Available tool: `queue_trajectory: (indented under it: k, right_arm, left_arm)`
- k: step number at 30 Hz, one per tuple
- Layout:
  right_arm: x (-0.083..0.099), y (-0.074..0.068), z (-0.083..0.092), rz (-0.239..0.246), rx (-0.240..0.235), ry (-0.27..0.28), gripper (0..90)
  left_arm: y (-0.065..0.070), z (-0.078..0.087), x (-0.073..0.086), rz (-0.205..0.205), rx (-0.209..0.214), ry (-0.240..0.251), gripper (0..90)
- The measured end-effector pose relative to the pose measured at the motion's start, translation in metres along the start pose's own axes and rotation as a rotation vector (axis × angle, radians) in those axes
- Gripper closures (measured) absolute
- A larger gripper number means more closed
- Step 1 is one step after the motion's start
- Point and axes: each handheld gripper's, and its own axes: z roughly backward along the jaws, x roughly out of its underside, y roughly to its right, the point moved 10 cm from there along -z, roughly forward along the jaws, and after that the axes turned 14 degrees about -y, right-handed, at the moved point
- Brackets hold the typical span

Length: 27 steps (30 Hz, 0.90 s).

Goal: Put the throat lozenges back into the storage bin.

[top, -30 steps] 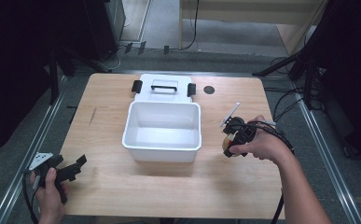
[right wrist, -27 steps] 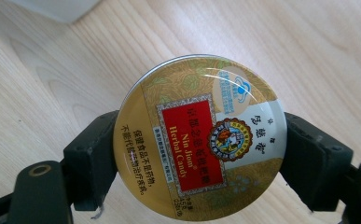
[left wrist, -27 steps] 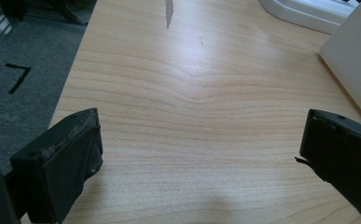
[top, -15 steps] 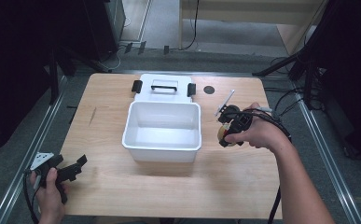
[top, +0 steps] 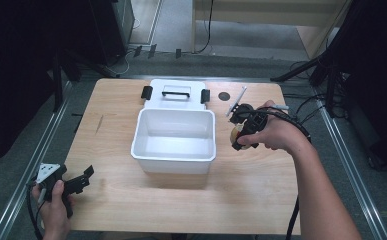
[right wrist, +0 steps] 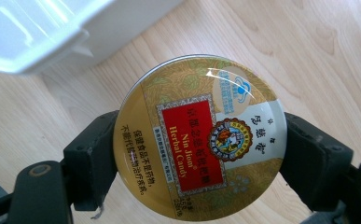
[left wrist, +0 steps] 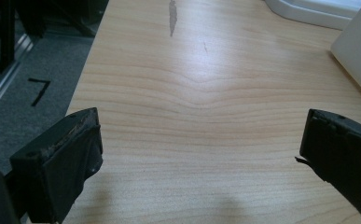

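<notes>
High view looks down on a wooden table (top: pixel 261 200) with a white bin (top: pixel 175 135) near its middle, open and showing a bare white floor. Behind the bin, touching its far rim, lies a white lid (top: pixel 176 92) with a handle on top and a black latch at each end. A person's forearms come in from the bottom edge. The right hand (top: pixel 276 132) holds the right gripper (top: pixel 242 134) just beside the bin's right wall, and its jaws are clamped on a round tin (top: pixel 236 134). Right gripper view shows this tin (right wrist: pixel 199 137) pinched at its two sides between the black jaws, raised off the wood, with the bin's rim (right wrist: pixel 33 42) at upper left; its gold lid carries a red panel reading "Nin Jiom Herbal Candy". A thin white stick (top: pixel 236 101) lies on the table beyond the right gripper, and a small dark round mark (top: pixel 224 96) sits near it. At the near left corner the left hand (top: pixel 56 207) holds the left gripper (top: pixel 83 177), well apart from the bin. Left gripper view shows its jaws spread wide with nothing between them, over bare wood (left wrist: pixel 201 116), with the bin's wall (left wrist: pixel 357 60) at the right edge.
</notes>
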Motion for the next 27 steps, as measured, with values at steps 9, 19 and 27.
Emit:
queue_trajectory:
  k: [9, 19, 27]
  right_arm:
    - [-0.015, -0.007, 0.007, 0.044, 0.003, 0.003, 20.5]
    - [-0.031, -0.015, 0.016, 0.083, 0.009, 0.015, 20.5]
    - [-0.046, -0.023, 0.021, 0.111, 0.009, 0.028, 20.5]
  left_arm:
    - [0.005, -0.001, -0.004, -0.06, -0.087, 0.032, 0.0]
    - [0.006, 0.002, -0.004, -0.072, -0.085, 0.053, 0.0]
    - [0.006, 0.002, -0.004, -0.067, -0.079, 0.056, 0.0]
